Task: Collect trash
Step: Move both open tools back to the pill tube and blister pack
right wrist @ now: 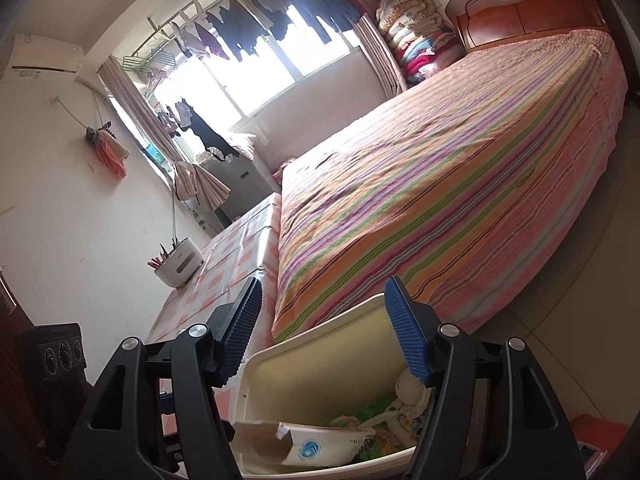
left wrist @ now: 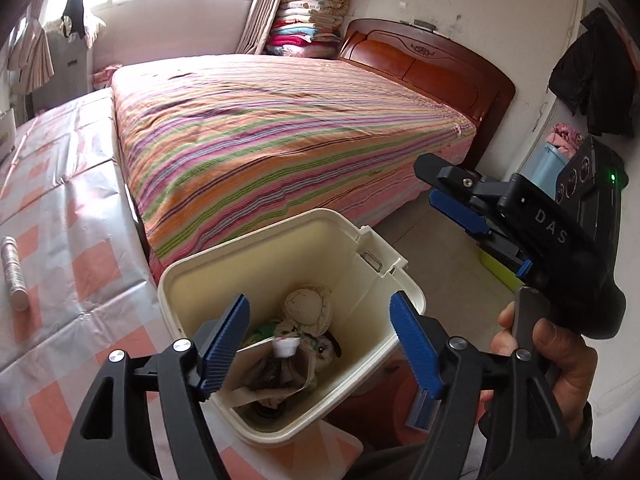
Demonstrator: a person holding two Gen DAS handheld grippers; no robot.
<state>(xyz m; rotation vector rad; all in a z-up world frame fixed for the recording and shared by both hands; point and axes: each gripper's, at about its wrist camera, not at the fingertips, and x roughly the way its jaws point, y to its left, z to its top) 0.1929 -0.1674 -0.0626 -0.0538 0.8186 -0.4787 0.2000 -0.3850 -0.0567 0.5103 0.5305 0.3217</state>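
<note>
A cream plastic bin [left wrist: 256, 224] stands by the corner of the bed, with no lid on it. Inside lie a torn paper bag [left wrist: 276, 380], a foam-net ball [left wrist: 308, 304] and other scraps. My left gripper [left wrist: 320, 320] hangs open right over the bin's mouth, with nothing between its blue pads. My right gripper [left wrist: 430, 184] is to the right of the bin, held by a hand [left wrist: 560, 360], and is open and empty. In the right wrist view the right gripper [right wrist: 324, 312] points over the bin's rim [right wrist: 320, 332], where a printed paper carton [right wrist: 320, 448] shows.
A bed with a striped cover [left wrist: 280, 120] lies just behind the bin. To the left is a table with a pink checked cloth [left wrist: 60, 260], bearing a silvery roll [left wrist: 12, 276] and a white holder with sticks [right wrist: 180, 260]. Tiled floor [left wrist: 440, 264] lies to the right.
</note>
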